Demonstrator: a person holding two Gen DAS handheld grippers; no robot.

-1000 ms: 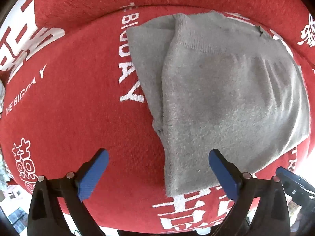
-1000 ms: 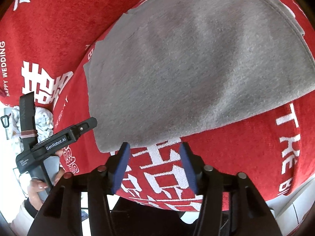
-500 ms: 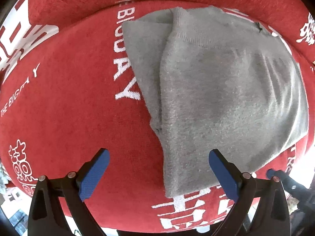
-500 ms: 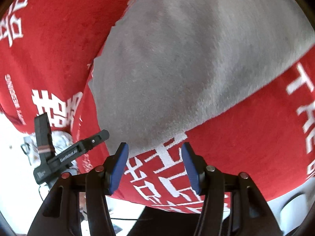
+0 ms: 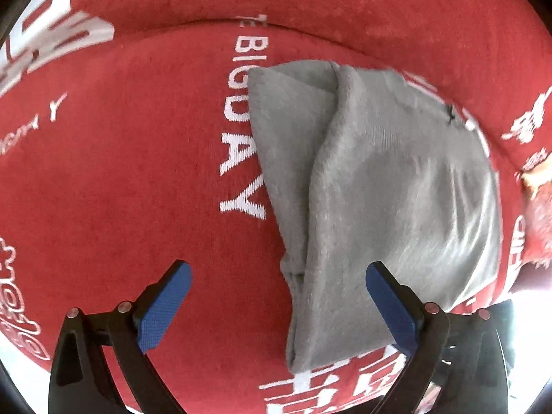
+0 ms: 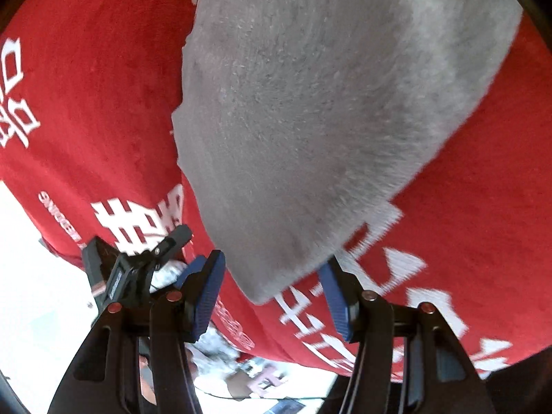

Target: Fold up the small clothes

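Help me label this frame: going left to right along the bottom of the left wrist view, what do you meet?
Left blue pad → bare red blanket → grey garment's near corner → right blue pad.

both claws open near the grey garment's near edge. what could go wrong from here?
1. The right claw brackets only the near corner of the grey garment; closing may pinch one layer or grab the red blanket too.
2. The left claw straddles the stacked folded edge; a shallow grip could peel the layers apart and undo the fold.
3. The claws are close together, so they could collide.
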